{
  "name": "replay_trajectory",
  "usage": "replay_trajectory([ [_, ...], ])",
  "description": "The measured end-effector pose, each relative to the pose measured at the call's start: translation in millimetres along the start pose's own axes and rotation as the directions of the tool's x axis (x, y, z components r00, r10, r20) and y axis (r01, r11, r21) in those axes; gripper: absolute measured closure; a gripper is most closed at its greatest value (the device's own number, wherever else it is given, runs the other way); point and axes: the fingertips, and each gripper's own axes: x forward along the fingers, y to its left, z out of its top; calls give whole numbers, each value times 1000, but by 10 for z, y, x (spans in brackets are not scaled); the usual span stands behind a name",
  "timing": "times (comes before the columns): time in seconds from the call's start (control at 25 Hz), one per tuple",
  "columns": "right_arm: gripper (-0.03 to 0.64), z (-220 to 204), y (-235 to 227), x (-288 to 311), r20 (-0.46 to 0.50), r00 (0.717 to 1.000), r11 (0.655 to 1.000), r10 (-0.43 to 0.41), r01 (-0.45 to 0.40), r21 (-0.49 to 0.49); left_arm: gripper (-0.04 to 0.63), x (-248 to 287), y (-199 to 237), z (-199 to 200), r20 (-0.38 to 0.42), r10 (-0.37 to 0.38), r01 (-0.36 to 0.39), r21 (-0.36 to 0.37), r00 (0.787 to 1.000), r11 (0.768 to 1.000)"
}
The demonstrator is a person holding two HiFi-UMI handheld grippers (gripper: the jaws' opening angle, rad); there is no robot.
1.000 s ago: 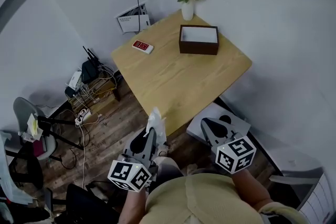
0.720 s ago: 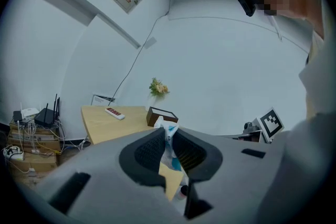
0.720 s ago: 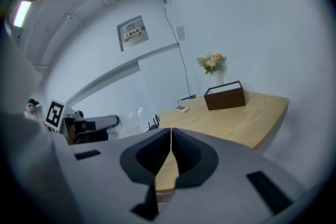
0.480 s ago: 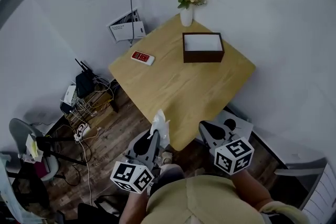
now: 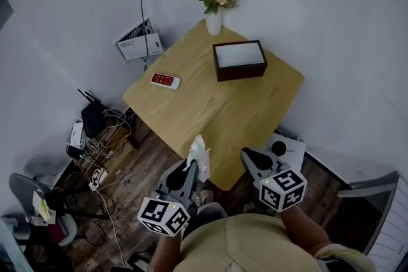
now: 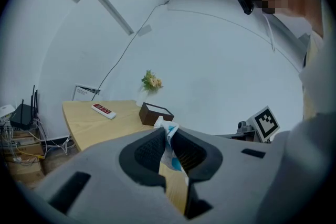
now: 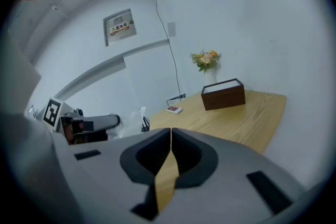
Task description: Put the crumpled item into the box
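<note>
The left gripper (image 5: 193,167) has its jaws nearly closed, pinching the item (image 5: 199,153), a light crumpled piece, white with some blue. The right gripper (image 5: 246,155) has its jaws together and holds nothing. Both hang off the near corner of the table (image 5: 191,113), over the floor. The box (image 5: 242,70) stands open on the far side of the table, well apart from the item.

Probable faults:
- **Slip from the grip.** Much of the item stands free above the jaw tips, so the hold on it is small. A quick swing could pull it out and drop it on the floor or on the table short of the box.
- **Hang-up at release.** A release too low or off centre could leave the item caught on the box wall instead of inside.
- **Overreach.** The vase (image 5: 214,22) of flowers stands just beyond the box, and too long a reach could tip it.

The remote (image 5: 165,80) lies well to the left of the box and off the direct line, and nothing on the table lies between the item and the box. Cables (image 5: 95,137) and a router sit on the floor to the left. A white device (image 5: 285,147) lies by the right table edge, near the right gripper.
</note>
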Motion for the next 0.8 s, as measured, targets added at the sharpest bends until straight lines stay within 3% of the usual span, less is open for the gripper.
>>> replay_trajectory([
  [0.56, 586, 95, 30, 262, 39, 983, 983, -178, 176, 51, 537, 212, 289, 148, -80, -186, 188, 25, 979, 982],
  [0.8, 586, 116, -101, 247, 29, 973, 972, -229, 227, 53, 538, 323, 344, 177, -77, -203, 205, 9, 976, 979],
])
